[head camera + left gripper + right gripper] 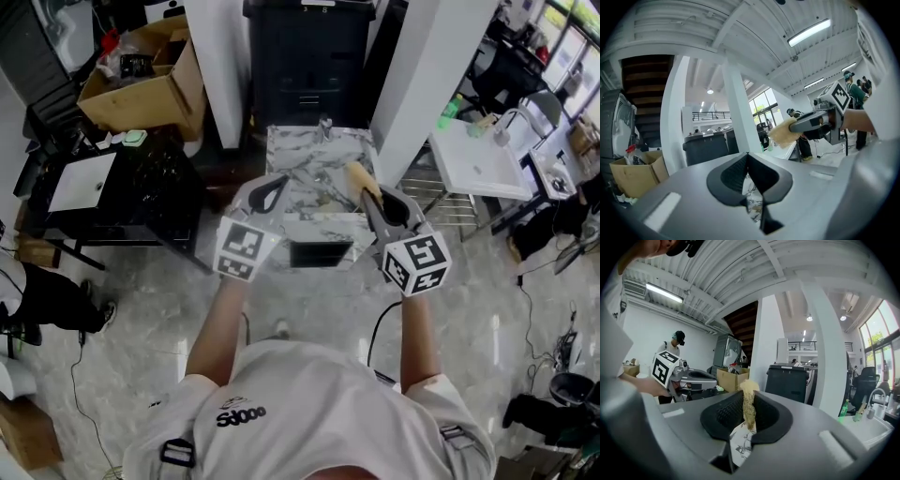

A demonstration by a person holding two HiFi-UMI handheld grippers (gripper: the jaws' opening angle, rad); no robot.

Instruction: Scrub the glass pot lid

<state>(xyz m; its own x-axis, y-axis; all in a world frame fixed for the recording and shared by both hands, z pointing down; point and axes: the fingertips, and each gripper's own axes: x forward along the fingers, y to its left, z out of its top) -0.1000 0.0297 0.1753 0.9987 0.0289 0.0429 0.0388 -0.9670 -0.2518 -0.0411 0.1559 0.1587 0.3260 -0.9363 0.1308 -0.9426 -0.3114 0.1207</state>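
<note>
Left gripper (748,159) fingers closed on nothing | right gripper (749,416) fingers clamp a tan sponge (748,394) | marble counter (305,155) below both | glass pot lid cannot be made out there

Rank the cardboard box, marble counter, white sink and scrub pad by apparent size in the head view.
Largest: cardboard box and marble counter, too close to rank.
Then: white sink.
Smallest: scrub pad, gripped in the right gripper.
</note>
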